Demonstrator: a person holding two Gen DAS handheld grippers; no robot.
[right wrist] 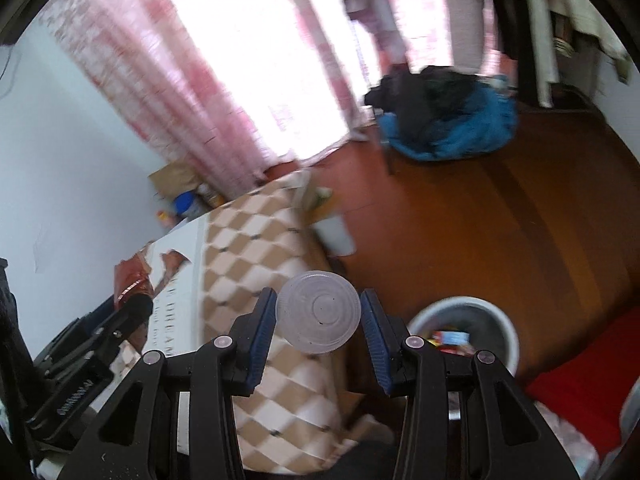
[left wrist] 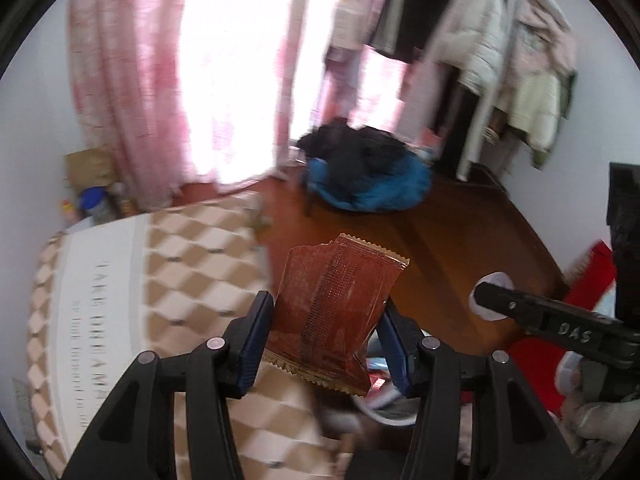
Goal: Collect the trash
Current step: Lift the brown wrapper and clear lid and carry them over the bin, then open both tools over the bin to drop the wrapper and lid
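Left wrist view: rides the left tool (left wrist: pixel 326 344), looking steeply down over the checked bed (left wrist: pixel 192 264) toward the curtain (left wrist: pixel 132 92).
Right wrist view: same downward slant, beside the right tool (right wrist: pixel 318 326), white bin (right wrist: pixel 466 332) close below.
Shared: bed, wood floor (right wrist: pixel 500 232), blue heap (left wrist: pixel 372 184), possibly bedding; both blurred.

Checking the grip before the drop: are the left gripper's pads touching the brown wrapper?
Touching. The left wrist view shows both pads pressed against the wrapper.
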